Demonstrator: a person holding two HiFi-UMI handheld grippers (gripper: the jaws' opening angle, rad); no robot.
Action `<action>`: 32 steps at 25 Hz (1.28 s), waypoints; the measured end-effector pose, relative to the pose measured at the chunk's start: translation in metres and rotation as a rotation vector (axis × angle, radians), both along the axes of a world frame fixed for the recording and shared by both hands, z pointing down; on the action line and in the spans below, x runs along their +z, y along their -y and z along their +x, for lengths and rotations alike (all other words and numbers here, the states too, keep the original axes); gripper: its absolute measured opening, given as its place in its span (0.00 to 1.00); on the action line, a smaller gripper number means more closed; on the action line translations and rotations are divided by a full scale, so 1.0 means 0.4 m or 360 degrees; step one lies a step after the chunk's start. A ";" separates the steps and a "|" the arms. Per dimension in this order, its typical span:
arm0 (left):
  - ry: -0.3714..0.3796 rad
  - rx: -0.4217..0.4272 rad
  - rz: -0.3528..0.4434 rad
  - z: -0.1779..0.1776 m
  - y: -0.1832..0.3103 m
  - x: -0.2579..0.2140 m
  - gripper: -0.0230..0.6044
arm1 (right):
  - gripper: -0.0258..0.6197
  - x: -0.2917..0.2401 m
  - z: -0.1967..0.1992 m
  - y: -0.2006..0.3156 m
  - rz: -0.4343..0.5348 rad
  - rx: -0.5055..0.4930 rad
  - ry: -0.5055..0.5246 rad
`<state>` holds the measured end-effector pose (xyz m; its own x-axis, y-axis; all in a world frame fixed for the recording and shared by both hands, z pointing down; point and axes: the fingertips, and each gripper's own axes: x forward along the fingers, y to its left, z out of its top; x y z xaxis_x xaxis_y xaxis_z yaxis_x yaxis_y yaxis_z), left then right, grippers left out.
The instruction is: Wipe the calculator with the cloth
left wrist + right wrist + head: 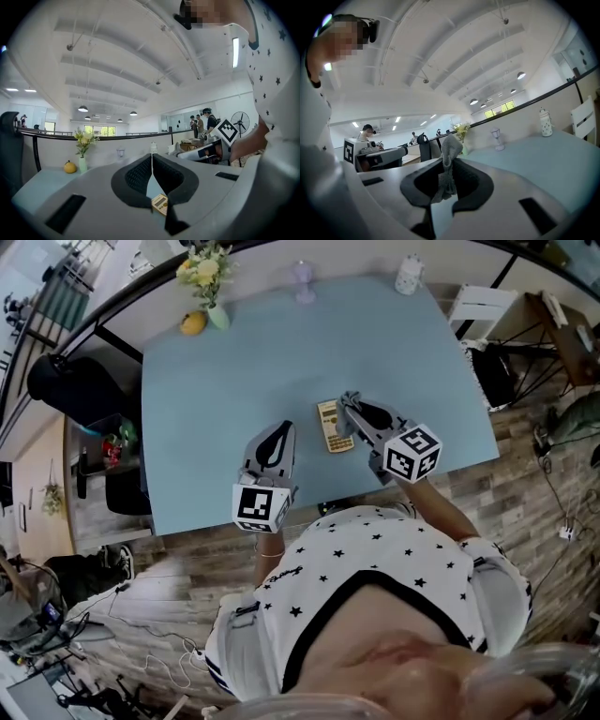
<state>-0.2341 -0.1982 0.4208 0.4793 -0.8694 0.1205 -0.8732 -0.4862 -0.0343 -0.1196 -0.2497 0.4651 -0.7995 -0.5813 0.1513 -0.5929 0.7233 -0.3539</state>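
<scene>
Between your right gripper's (pixel 450 164) jaws sits the cloth (pixel 451 145): they are closed tight on a bunched fold of it, with a tuft standing up past the tips and the rest hanging down inside the throat. Just below and beside those tips lies the calculator (pixel 333 426), flat on the table (pixel 234 362), keys up. From the head view the right gripper (pixel 349 404) reaches in from your right at a slant, tips low at the calculator's far right edge; whether the cloth touches the casing yet cannot be told. Your left gripper (pixel 283 430) points straight away from you, a little apart on the other side of the calculator, and its own view shows the left gripper (pixel 151 157) with jaws pressed together at the tips and nothing between them; the calculator (pixel 160 203) shows low through the gap beneath. You look to be at the start of the wipe itself: cloth secured, not yet clearly drawn across. Next, press the hanging cloth onto the face and drag it lengthwise; a light calculator may slide, so consider bracing it with the left tips.
</scene>
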 end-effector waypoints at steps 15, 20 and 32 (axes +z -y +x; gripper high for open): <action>-0.0036 0.0010 -0.0080 -0.066 0.025 0.048 0.09 | 0.12 0.111 -0.042 0.047 -0.0072 0.0067 -0.0198; -0.0050 -0.0010 -0.0102 -0.067 0.039 0.057 0.09 | 0.12 0.143 -0.040 0.061 -0.0123 0.0056 -0.0225; -0.0041 -0.0120 -0.0144 -0.109 0.093 0.072 0.09 | 0.12 0.242 -0.057 0.140 -0.0192 0.0006 -0.0396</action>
<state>-0.2776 -0.2356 0.4495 0.4170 -0.8891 0.1889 -0.9074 -0.4192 0.0297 -0.1423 -0.3058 0.5618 -0.7269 -0.5500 0.4113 -0.6750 0.6824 -0.2804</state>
